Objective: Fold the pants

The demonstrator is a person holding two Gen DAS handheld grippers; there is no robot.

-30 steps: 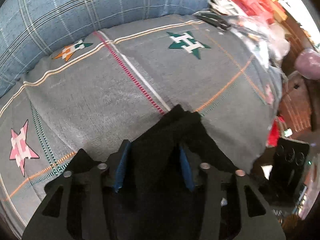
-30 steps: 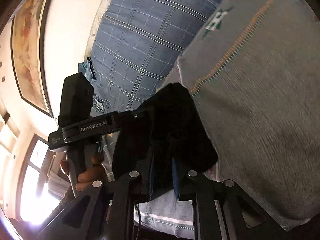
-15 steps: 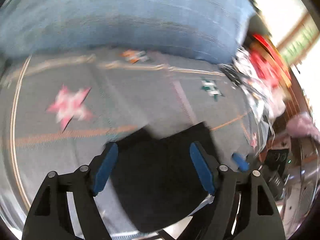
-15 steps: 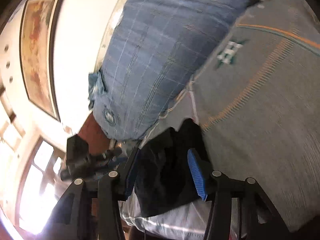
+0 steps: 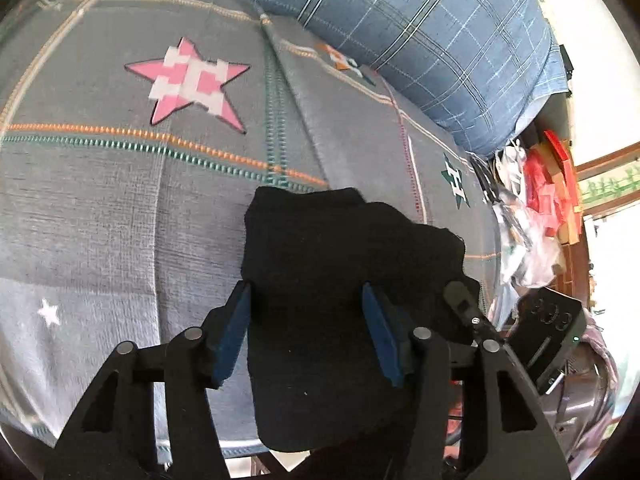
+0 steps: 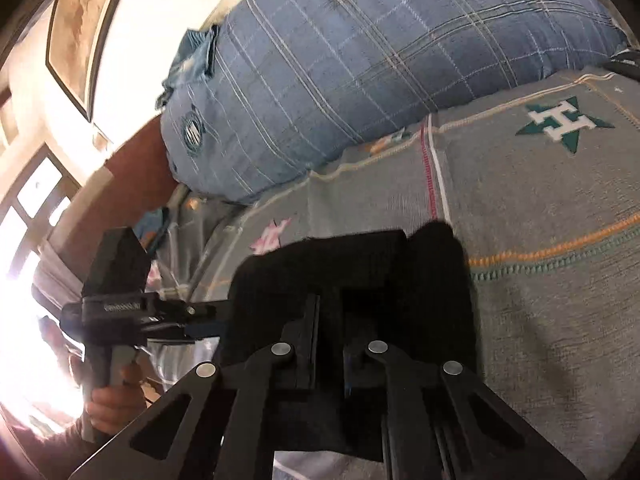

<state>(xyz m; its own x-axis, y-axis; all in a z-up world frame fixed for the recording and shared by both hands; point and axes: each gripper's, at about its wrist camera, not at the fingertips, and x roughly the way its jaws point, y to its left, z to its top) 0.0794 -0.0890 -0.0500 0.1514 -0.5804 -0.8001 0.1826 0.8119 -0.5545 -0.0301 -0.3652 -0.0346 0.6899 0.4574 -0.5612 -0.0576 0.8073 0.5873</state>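
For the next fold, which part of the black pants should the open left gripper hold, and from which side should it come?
Probably the near edge of the black pants, approached from the bed's front edge. In the left wrist view the bundle hangs over the grey blanket there, so a finger could slip beneath; the far edge lies flat. The left gripper is open astride it; the right gripper looks closed on the cloth.

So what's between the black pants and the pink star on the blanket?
Only bare grey blanket, crossed by orange and green stitched lines, separates the black pants from the pink star in the left wrist view.
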